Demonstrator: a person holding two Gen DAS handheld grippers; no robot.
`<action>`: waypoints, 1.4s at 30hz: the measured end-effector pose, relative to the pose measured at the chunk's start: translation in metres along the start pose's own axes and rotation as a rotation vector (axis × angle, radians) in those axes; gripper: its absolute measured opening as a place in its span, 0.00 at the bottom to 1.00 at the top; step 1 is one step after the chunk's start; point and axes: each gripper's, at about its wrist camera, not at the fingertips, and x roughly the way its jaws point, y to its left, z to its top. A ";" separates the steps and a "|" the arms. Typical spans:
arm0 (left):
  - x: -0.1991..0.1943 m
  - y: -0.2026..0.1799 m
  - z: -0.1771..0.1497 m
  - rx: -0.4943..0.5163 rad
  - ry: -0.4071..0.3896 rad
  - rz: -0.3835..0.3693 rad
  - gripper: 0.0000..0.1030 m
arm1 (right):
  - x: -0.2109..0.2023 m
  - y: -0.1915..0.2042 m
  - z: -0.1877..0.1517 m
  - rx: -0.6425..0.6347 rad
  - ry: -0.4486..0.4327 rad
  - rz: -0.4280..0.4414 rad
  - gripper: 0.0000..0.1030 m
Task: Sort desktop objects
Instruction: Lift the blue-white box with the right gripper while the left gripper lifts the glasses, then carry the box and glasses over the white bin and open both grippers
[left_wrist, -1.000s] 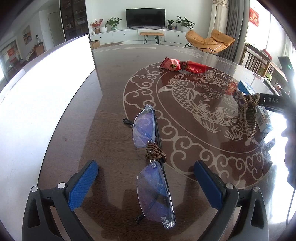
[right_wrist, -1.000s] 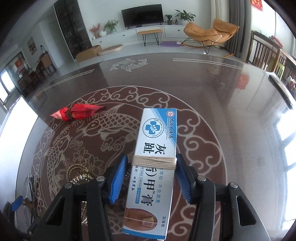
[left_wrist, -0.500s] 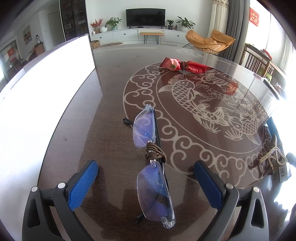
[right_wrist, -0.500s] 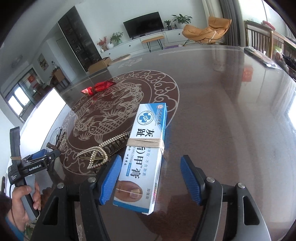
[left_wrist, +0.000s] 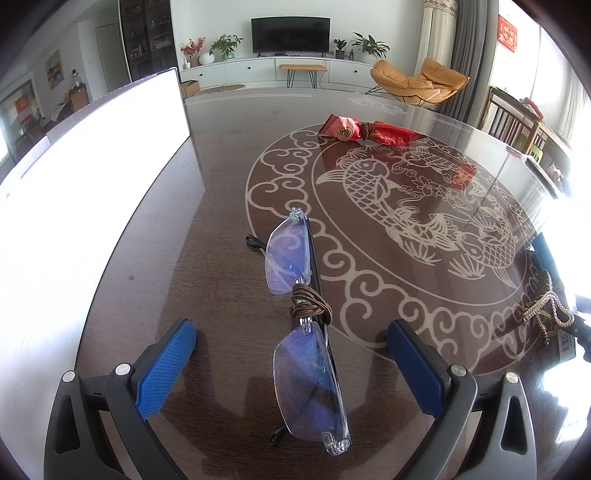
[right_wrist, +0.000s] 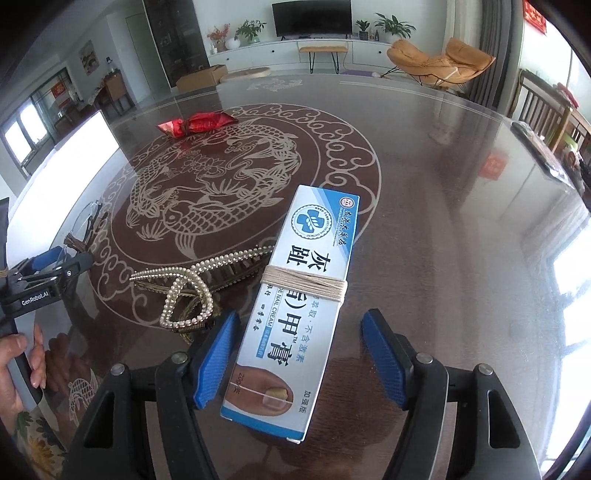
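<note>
The right tool (right_wrist: 297, 358) is standing open around the nail cream box (right_wrist: 295, 314), which is lying on the desk (right_wrist: 443, 221); its left pad (right_wrist: 214, 360) is just beside the box, its right pad well apart. The left tool (left_wrist: 291, 365) is gaping wide around the glasses (left_wrist: 303, 317), touching nothing.

A white and blue cream box (right_wrist: 303, 295) lies flat on the dark glossy counter (right_wrist: 443, 221), its long side running away from the camera, with pale string wound around its middle. A pearl hair clip (right_wrist: 192, 284) lies just left of it, its far end reaching under or behind the box edge. Rimless glasses (left_wrist: 303, 317) with bluish lenses lie folded on the counter, a brown cord wrapped around the bridge. Far across the fish pattern lies a red snack packet (left_wrist: 369, 131), flat, tied at its middle with dark cord.
</note>
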 end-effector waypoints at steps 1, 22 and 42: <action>0.000 0.000 0.000 0.000 0.000 0.000 1.00 | 0.002 0.002 0.002 -0.019 0.010 -0.016 0.68; -0.019 -0.005 -0.001 0.155 0.041 -0.099 0.41 | 0.020 -0.003 0.042 -0.073 0.189 0.002 0.44; -0.201 0.134 -0.008 -0.103 -0.232 -0.287 0.24 | -0.118 0.053 0.065 -0.040 0.056 0.282 0.43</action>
